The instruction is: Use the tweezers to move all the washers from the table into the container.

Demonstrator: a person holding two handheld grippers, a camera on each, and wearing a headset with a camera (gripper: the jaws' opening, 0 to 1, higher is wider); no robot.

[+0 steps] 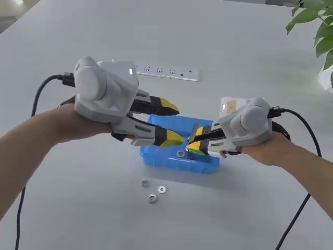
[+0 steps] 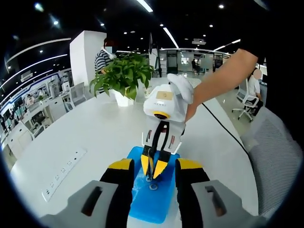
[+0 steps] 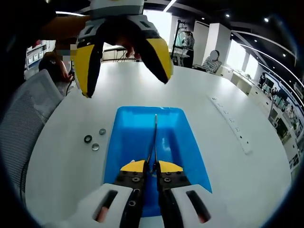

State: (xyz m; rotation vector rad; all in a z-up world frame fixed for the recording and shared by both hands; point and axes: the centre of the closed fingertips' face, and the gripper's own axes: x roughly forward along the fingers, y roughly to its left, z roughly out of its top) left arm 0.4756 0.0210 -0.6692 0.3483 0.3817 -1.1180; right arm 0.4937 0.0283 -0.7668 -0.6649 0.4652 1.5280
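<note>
A blue container sits mid-table with one washer lying inside it. My right gripper hovers over the container, shut on thin metal tweezers whose tips point down into the blue container; I see nothing between the tips. Three washers lie on the table just in front of the container, and the right gripper view has these washers left of it. My left gripper stands open and empty above the container's left end.
A white power strip lies on the table behind the container. Cables trail from both grippers off the table's sides. A potted plant stands at the far right corner. Bare grey table surrounds the container.
</note>
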